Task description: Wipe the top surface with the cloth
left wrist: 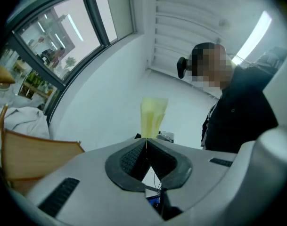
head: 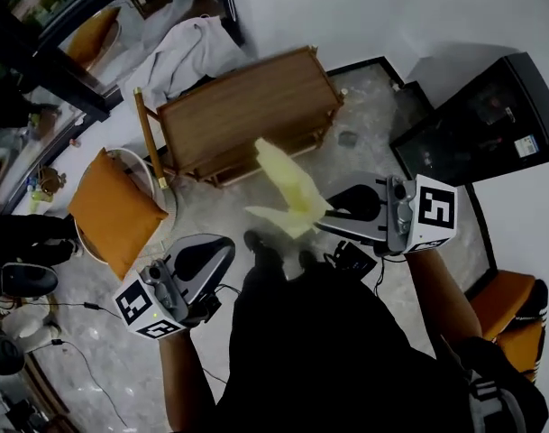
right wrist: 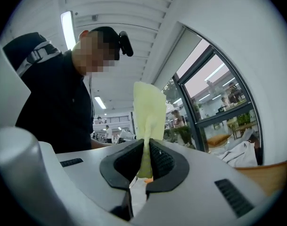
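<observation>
**A:** While the right gripper (right wrist: 146, 142) is clenched, what sits between its jaws?

**B:** The cloth (right wrist: 149, 112). It is pale yellow, thin and soft. The ribbed black pads pinch its lower part, and the rest stands up past the tips in a loose, folded flap.

**A:** And the left gripper (left wrist: 146, 142)?

**B:** Its jaws are pressed together at the tips with nothing between them. From its own view the cloth shows beyond the tips. The head view puts this gripper low on the left, well apart from the cloth.

**A:** Where is the cloth relative to the table (head: 247, 106)?

**B:** It is up in the air in front of the person. In the head view it shows against the table's near edge and is not lying on the top. The top is bare brown wood with a straight grain, rectangular, with a raised rim.

**A:** Any containers?

**B:** A black cabinet (head: 477, 124) with a dark glass front stands on the right. There are dim shapes inside that I cannot tell apart.

**A:** Any writing?

**B:** A small pale label (head: 526, 145) is on the cabinet, too small to read. The cube (head: 434, 207) on the right gripper carries black-and-white square markers, no words.

**A:** What else is around?

**B:** An orange cushion (head: 112, 210), square and plump, is left of the table. A crumpled white sheet (head: 184, 52) lies behind the table. The floor (head: 364, 115) is pale and mottled like stone.
</observation>
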`<state>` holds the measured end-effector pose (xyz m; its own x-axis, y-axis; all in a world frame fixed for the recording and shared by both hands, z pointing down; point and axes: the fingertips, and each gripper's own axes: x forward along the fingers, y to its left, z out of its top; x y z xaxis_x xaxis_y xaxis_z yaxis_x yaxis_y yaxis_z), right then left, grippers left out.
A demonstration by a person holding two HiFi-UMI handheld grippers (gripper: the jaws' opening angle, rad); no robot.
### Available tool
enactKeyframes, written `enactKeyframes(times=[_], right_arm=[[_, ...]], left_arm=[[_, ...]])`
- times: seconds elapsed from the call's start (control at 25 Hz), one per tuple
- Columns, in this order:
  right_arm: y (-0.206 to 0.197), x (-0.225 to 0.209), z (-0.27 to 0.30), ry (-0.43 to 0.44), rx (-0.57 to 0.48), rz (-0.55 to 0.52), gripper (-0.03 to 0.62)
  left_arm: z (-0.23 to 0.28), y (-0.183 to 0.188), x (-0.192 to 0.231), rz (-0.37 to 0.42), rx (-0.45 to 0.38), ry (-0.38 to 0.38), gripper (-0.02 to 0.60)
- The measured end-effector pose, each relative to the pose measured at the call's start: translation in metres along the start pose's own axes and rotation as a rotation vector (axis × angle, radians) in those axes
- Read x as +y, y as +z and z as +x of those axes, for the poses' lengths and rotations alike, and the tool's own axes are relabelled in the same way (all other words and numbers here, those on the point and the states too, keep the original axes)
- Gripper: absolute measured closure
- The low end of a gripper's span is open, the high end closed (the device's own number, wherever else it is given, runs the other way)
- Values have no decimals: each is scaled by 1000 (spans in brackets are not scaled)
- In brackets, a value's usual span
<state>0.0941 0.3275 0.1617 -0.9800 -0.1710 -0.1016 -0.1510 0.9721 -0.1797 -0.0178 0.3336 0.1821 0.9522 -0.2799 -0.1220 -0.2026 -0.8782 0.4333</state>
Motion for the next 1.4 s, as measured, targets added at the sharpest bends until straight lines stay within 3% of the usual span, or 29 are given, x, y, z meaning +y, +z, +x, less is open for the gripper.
enactKeyframes(times=[0.16, 0.32, 0.44, 0.84, 0.92, 1.08, 1.24, 1.4], right_arm=[[-23, 26, -37, -12, 0, 58, 562], [-30, 33, -40, -18, -7, 92, 562], [-26, 42, -37, 2, -60, 54, 562], [-16, 64, -15, -95, -75, 20, 562], [-18, 65, -3, -113, -61, 17, 562], [-24, 65, 17, -124, -36, 9, 562], [-27, 73, 39, -110, -21, -10, 562], [-26, 75, 54, -106, 0, -47, 562]], left_arm=[[8, -40, -34, -63, 45, 55, 570], [1, -58, -45, -58, 114, 102, 571], [-7, -60, -53, -54, 132, 95, 571], [-28, -36, -72, -9, 89, -28, 571], [-42, -39, -69, -21, 92, -19, 571], [-52, -61, -67, 88, 243, 24, 571], [-71, -57, -66, 63, 190, 24, 571], [-87, -57, -62, 76, 203, 46, 571]])
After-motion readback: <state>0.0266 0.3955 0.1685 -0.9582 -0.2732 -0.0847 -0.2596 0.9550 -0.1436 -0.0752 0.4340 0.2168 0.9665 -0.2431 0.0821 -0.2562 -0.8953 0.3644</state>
